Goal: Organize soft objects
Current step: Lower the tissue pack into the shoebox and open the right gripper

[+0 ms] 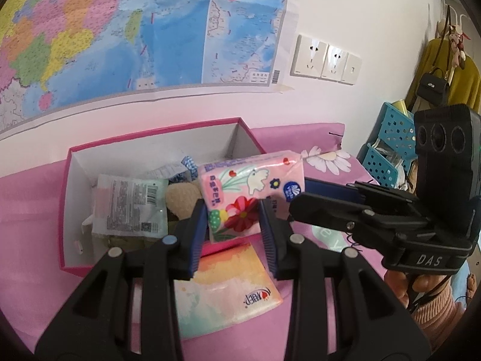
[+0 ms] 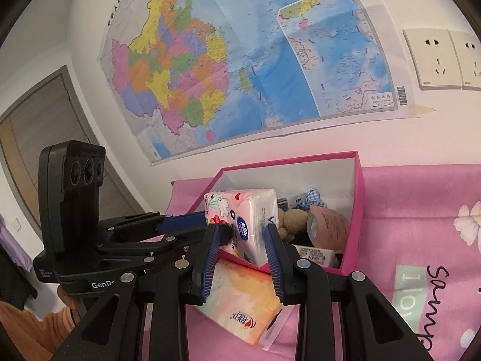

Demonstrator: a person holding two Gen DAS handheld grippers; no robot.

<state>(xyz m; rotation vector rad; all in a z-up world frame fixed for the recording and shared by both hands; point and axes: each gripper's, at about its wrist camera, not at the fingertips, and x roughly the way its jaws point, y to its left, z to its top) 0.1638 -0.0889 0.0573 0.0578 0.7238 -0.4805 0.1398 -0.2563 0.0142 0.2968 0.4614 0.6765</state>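
Observation:
A pink flowered tissue pack (image 1: 240, 192) is held in the air over the near edge of the pink box (image 1: 67, 186). My left gripper (image 1: 233, 222) is shut on the pack's near end. My right gripper (image 2: 242, 240) is shut on the same pack (image 2: 240, 210), and it reaches in from the right in the left wrist view (image 1: 300, 195). Inside the box lie a wipes packet (image 1: 129, 207), a small teddy bear (image 1: 182, 198) and a blue checked cloth (image 1: 189, 164). A pastel orange tissue pack (image 1: 228, 285) lies on the pink sheet below both grippers.
The box (image 2: 357, 198) stands against a wall with a large map (image 1: 120, 30) and sockets (image 1: 326, 58). Blue perforated baskets (image 1: 387, 150) stand at the right, with a yellow coat and a black handbag (image 1: 433, 85) hanging above. A door (image 2: 39, 138) is at the left.

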